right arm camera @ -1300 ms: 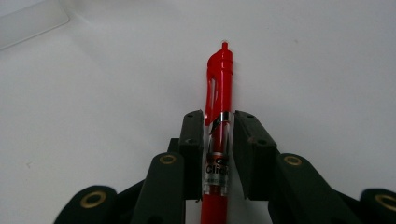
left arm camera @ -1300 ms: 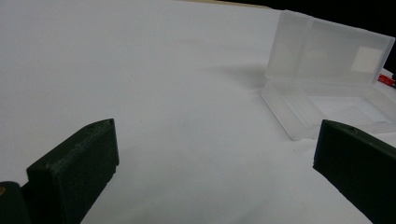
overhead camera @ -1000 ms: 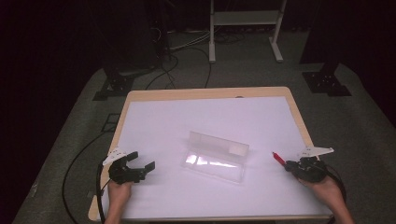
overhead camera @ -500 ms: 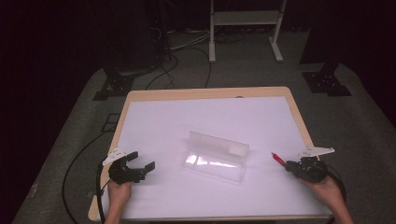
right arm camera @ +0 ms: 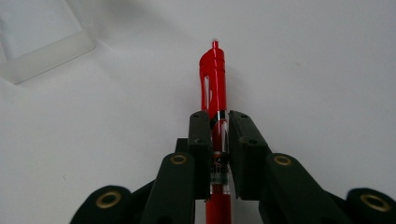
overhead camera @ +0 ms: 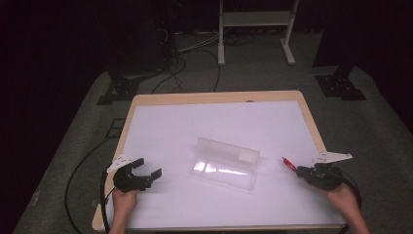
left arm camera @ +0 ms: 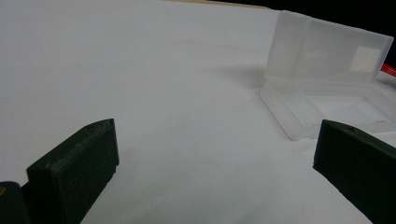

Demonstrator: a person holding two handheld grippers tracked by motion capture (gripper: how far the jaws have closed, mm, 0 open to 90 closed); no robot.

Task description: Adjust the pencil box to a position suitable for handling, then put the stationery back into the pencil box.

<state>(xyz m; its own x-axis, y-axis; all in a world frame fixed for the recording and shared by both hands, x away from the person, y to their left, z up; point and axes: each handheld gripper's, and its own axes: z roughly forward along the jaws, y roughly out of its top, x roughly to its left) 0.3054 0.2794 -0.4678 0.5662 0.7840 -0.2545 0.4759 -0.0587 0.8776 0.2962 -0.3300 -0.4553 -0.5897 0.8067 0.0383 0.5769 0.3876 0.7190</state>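
Jaws clamp red pen (right arm camera: pixel 214 88) — left's apparently empty.

text: none legible | red pen (right arm camera: pixel 213 79) label: print too blurred to read

High view overhead, facing fwd/down; gripper views low, close — both (left, high) share clear case (left arm camera: pixel 327 88).

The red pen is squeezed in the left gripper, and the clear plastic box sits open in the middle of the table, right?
Not quite. The right gripper is the one squeezing the red pen, as the right gripper view shows. The left gripper has its jaws wide apart with nothing between them. The clear plastic box does sit open in the middle of the table.
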